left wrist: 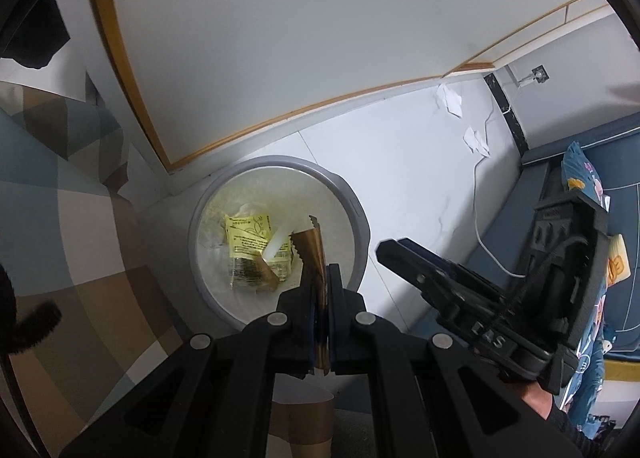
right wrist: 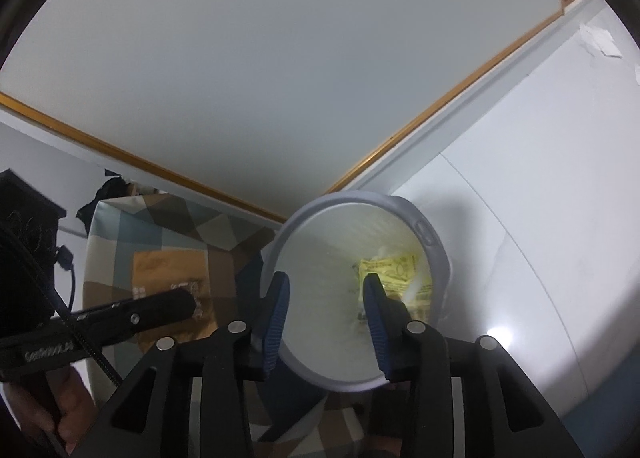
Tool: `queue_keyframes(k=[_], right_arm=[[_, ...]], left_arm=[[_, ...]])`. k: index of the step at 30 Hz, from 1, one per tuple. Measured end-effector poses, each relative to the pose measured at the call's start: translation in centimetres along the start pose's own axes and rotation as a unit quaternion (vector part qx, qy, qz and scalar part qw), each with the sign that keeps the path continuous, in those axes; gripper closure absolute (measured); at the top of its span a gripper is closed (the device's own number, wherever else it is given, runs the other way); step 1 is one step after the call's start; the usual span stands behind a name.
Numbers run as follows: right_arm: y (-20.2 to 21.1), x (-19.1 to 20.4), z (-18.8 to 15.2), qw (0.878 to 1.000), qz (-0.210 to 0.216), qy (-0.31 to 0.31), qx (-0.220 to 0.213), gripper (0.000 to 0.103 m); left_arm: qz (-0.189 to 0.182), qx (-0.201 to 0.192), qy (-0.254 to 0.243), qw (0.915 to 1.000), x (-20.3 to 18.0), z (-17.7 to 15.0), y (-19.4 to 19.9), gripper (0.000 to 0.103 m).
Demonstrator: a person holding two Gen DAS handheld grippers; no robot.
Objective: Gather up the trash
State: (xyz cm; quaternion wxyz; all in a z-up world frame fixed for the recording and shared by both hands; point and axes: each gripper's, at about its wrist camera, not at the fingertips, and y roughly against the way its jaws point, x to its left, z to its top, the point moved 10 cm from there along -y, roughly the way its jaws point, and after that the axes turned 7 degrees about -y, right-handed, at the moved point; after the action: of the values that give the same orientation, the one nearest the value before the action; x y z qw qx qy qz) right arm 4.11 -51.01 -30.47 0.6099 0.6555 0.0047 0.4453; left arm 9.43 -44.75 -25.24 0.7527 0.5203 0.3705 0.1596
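Left gripper [left wrist: 322, 282], seen from its own wrist camera, is clamped on a gold-brown foil wrapper [left wrist: 314, 254] that stands up between the pads, its torn top edge over the mouth of a grey trash bin [left wrist: 358, 214]. Inside the bin lie a yellow printed packet [left wrist: 248, 234], a white tube-like piece [left wrist: 276, 244] and other crumpled scraps. To the right, the right gripper [left wrist: 394, 252] reaches in from the side over the white floor [left wrist: 400, 178]; from this angle its fingers look close together, but the gap is not clear. Two crumpled white paper pieces [left wrist: 450, 98] lie on the floor near the wall, with a white cable [left wrist: 478, 214] running past them. A patchwork-patterned cover [left wrist: 72, 218] fills the left side.

From the right wrist camera, the right gripper [right wrist: 326, 308] is apart and holds nothing, its blue pads [right wrist: 276, 310] spread over the bin [right wrist: 432, 234] opening. The yellow packet [right wrist: 390, 268] lies at the bottom, just beyond the right pad. At the left, the left gripper [right wrist: 188, 304] points toward the bin with the foil wrapper [right wrist: 202, 308] at its tip, above the patterned cover [right wrist: 168, 226].
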Motion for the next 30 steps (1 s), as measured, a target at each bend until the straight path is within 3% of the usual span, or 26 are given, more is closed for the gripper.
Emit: queue_keyframes(k=[12, 15, 17, 26, 30], right_arm=[[3.6, -0.2, -0.6, 1.0, -0.007, -0.004, -0.03, 0.046], [4.0, -0.1, -0.6, 0.999, -0.004, -0.008, -0.036, 0.044], [4.2, -0.2, -0.5, 0.999, 0.0, -0.018, -0.037, 0.043], [5.0, -0.3, -0.4, 0.999, -0.002, -0.023, -0.042, 0.041], [5.7, -0.1, -0.1, 0.999, -0.005, -0.017, -0.048, 0.034]], left_arm=[[0.023, 0.014, -0.006, 0.9996, -0.1, -0.1, -1.0, 0.094], [0.031, 0.015, -0.009, 0.9994, 0.0, -0.1, -1.1, 0.081], [0.034, 0.012, -0.01, 0.9993, 0.0, 0.0, -1.1, 0.064], [0.072, -0.022, -0.01, 0.9971, 0.9, 0.3, 0.8, 0.041], [0.097, -0.047, -0.015, 0.9941, 1.3, 0.3, 2.4, 0.04]])
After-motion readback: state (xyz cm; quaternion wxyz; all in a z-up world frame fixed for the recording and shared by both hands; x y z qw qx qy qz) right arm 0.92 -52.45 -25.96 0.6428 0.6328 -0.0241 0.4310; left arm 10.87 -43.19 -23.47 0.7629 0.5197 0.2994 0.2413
